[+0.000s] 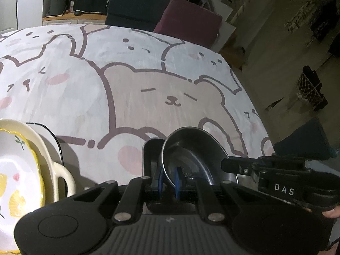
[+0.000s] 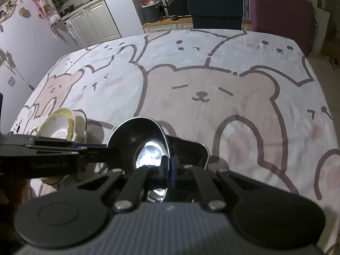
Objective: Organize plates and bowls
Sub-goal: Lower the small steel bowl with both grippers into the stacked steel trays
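Over a table (image 2: 255, 48) draped in a white cloth printed with sleepy bears and rabbits, both grippers clamp the same small steel bowl (image 1: 191, 148), one on each side of its rim. From the left wrist view, the left gripper (image 1: 169, 178) has its blue-padded fingers closed tight on the near-left edge of the bowl, one pad inside the wall and one outside, while the right gripper (image 1: 229, 166) reaches in from the right edge of the picture and meets the rim on the far side (a fingertip of the person's hand shows behind it, at the frame's edge). From the right wrist view the arrangement is mirrored: the right gripper's jaws are pinched shut on the right edge of the shiny bowl, whose bottom throws back a bright reflection, and the left gripper (image 2: 110, 149) comes in level from the left and touches the opposite rim. The bowl sits tilted between them, just above or on the cloth; I cannot tell whether it touches.

Left of the steel bowl stands a stack of crockery (image 1: 31, 159): a white dish with a wavy yellow rim and painted fruit lies in a cream dish with a loop handle, and behind them a dark-rimmed white plate edge shows. The stack is near the bowl but apart from it.

Beyond the table stand a dark blue chair (image 2: 214, 2) and a maroon one (image 2: 282, 10).
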Tool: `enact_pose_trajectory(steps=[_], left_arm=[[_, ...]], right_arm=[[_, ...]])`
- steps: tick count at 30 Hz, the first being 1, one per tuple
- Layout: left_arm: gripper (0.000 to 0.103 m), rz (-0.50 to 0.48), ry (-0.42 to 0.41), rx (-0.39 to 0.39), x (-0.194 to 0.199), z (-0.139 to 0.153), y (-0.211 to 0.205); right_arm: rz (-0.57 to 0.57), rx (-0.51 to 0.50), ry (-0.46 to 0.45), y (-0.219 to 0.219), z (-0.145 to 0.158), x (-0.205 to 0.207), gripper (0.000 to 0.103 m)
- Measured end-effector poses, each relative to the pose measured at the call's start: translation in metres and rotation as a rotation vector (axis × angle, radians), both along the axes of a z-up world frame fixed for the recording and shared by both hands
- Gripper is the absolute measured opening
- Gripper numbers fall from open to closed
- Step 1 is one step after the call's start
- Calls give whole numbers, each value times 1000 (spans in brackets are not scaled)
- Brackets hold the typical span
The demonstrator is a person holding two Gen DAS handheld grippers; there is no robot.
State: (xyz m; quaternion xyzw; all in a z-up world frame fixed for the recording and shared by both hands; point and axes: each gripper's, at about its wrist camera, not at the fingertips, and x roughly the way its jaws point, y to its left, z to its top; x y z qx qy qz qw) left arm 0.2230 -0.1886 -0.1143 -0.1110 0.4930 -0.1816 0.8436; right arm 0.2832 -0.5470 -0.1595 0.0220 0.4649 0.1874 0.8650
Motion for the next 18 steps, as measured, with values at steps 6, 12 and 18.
enact_pose_trajectory(steps=[6,12,18], left_arm=[[12,-4,16,2,-2,-6,-2],[12,-6,19,5,-2,-8,-2],[12,-4,23,8,-2,-11,-1]], right_arm=[[3,-20,19,-1,-4,0,4],[5,-36,30,1,-9,2,4],[6,-42,34,4,-11,5,4]])
